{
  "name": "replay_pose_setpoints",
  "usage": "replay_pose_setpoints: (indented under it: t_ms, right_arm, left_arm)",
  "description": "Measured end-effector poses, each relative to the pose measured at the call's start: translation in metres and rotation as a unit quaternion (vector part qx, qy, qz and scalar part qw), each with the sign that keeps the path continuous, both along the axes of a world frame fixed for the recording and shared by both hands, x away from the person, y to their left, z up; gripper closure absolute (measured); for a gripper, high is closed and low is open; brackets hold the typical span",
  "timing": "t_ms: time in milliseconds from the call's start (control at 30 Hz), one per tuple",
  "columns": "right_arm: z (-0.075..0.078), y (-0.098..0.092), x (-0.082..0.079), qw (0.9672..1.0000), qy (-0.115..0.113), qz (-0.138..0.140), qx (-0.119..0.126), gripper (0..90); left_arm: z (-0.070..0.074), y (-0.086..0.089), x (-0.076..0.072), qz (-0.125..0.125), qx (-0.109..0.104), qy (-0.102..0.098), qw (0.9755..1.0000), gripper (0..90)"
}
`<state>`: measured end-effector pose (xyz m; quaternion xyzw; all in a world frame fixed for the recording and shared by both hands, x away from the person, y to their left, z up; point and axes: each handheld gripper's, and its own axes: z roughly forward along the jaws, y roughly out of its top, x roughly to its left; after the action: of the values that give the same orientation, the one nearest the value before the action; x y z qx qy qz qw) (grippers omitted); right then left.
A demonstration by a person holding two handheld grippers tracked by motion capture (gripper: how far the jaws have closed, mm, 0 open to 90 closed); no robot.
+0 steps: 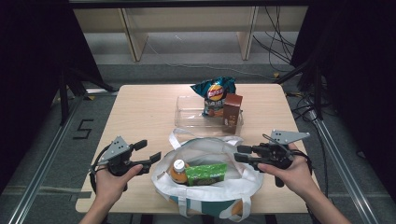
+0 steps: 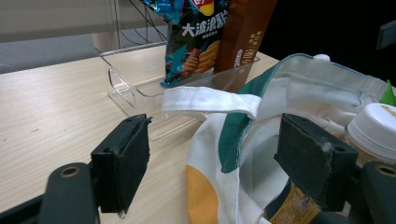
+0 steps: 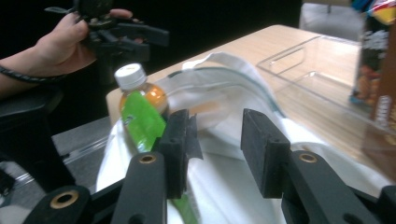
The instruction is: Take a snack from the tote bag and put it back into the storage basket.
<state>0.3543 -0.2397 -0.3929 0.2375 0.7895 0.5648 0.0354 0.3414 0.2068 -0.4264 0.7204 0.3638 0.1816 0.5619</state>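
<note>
A white tote bag with teal and orange patches lies open at the near edge of the wooden table, and everything else is placed from it. Inside the bag stand a bottle with a white cap and orange contents and, touching it on the right, a green packet. Just beyond the bag, toward the far side of the table, sits a clear plastic tray; in the tray's right end a blue chip bag stands upright with a brown carton just beside it.

The left gripper is held at the bag's left rim, its jaws apart with nothing clamped between them. In the left gripper view the bag's white handle strap and the teal-edged rim lie in the gap between the two pads (neither pad presses on the cloth), and the bottle's white cap shows just past the right-hand jaw.

The right gripper is held at the bag's right rim, pointing inward over the opening. Its jaws stand partly apart; in the right gripper view white bag cloth lies under the gap, and the green packet's edge sits against the left-hand jaw, though I cannot tell whether it touches it. Nothing is gripped.
</note>
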Motion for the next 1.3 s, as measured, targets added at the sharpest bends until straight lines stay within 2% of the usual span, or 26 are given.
replay_pose_setpoints:
  t_ms: [33,100,133,167,267,333,400,467,500,567,667,700,800,833,867,900,933,967,1000,1067,1200,1233,1300]
  right_arm:
    - [-0.001,0.002,-0.001,0.9999,0.01,0.005,0.006,62.8]
    - [-0.002,0.005,-0.002,0.9999,0.0,0.013,0.003,62.6]
    - [-0.002,0.006,-0.003,0.9997,0.011,0.022,-0.005,62.4]
    - [-0.003,0.009,-0.005,0.9993,0.027,0.025,-0.002,62.1]
    - [-0.009,0.016,-0.002,0.9991,0.021,0.037,-0.008,61.0]
    - [-0.013,0.02,-0.002,0.9983,0.033,0.045,-0.014,59.9]
    - [-0.018,0.025,-0.003,0.997,0.051,0.058,-0.004,59.0]
    - [-0.021,0.027,-0.002,0.9968,0.042,0.066,-0.016,57.5]
    - [-0.022,0.028,-0.004,0.9961,0.054,0.068,-0.015,56.9]
    - [-0.023,0.03,-0.004,0.9962,0.051,0.067,-0.023,55.8]
    - [-0.025,0.033,-0.005,0.9953,0.062,0.07,-0.026,55.7]
    - [-0.027,0.034,-0.005,0.9956,0.055,0.07,-0.027,55.8]
    - [-0.029,0.036,-0.005,0.9943,0.064,0.078,-0.034,59.1]
    - [-0.031,0.036,-0.003,0.9948,0.045,0.081,-0.042,60.8]
    - [-0.032,0.037,-0.004,0.9946,0.059,0.077,-0.037,62.4]
    - [-0.033,0.039,-0.004,0.9951,0.053,0.075,-0.036,64.8]
    - [-0.034,0.038,-0.004,0.9944,0.049,0.081,-0.047,66.7]
    - [-0.035,0.04,-0.004,0.995,0.049,0.078,-0.04,67.7]
    - [-0.035,0.04,-0.006,0.9941,0.064,0.077,-0.041,69.9]
    - [-0.033,0.038,-0.003,0.9945,0.04,0.085,-0.046,74.6]
    - [-0.034,0.037,-0.004,0.9955,0.038,0.079,-0.035,79.6]
    - [-0.033,0.036,-0.003,0.9945,0.043,0.087,-0.04,80.5]
    - [-0.033,0.037,-0.004,0.9949,0.045,0.084,-0.033,82.6]
  left_arm:
    - [0.0,0.0,0.0,0.003,0.005,0.002,1.0,25.0]
    - [0.0,0.0,0.0,0.003,0.006,0.002,1.0,25.0]
    - [0.0,0.0,-0.001,0.003,0.006,0.001,1.0,25.0]
    - [0.0,0.0,0.0,0.002,0.001,0.001,1.0,25.0]
    - [0.0,0.0,0.0,-0.001,0.003,-0.001,1.0,25.0]
    - [0.0,0.001,-0.001,-0.001,0.002,-0.002,1.0,25.0]
    - [0.0,0.002,-0.001,0.003,0.008,-0.001,1.0,25.0]
    - [0.0,0.002,-0.001,0.003,0.001,0.002,1.0,25.0]
    - [0.0,0.002,0.0,0.001,0.004,0.0,1.0,25.0]
    - [0.0,0.002,0.0,0.002,0.008,0.0,1.0,25.0]
    - [0.0,0.001,0.0,-0.002,0.004,-0.001,1.0,25.0]
    - [0.0,0.001,-0.001,-0.002,0.004,-0.001,1.0,25.0]
    - [-0.001,0.001,-0.001,0.0,0.003,0.0,1.0,25.0]
    - [-0.001,0.001,-0.001,0.0,0.004,0.0,1.0,25.0]
    - [0.0,0.002,-0.001,0.002,0.008,0.001,1.0,25.0]
    - [0.0,0.002,-0.001,0.001,0.008,0.001,1.0,24.9]
    - [-0.001,0.002,-0.001,0.001,0.008,0.002,1.0,25.0]
    - [-0.001,0.002,-0.001,0.001,0.009,0.002,1.0,25.0]
    - [-0.001,0.002,-0.001,0.001,0.008,0.002,1.0,25.0]
    - [-0.001,0.002,-0.001,0.001,0.009,0.001,1.0,25.0]
    - [-0.001,0.002,-0.001,0.002,0.008,0.0,1.0,24.9]
    - [-0.001,0.002,-0.001,0.001,0.009,0.001,1.0,25.0]
    - [-0.001,0.002,-0.001,0.001,0.009,0.001,1.0,24.9]
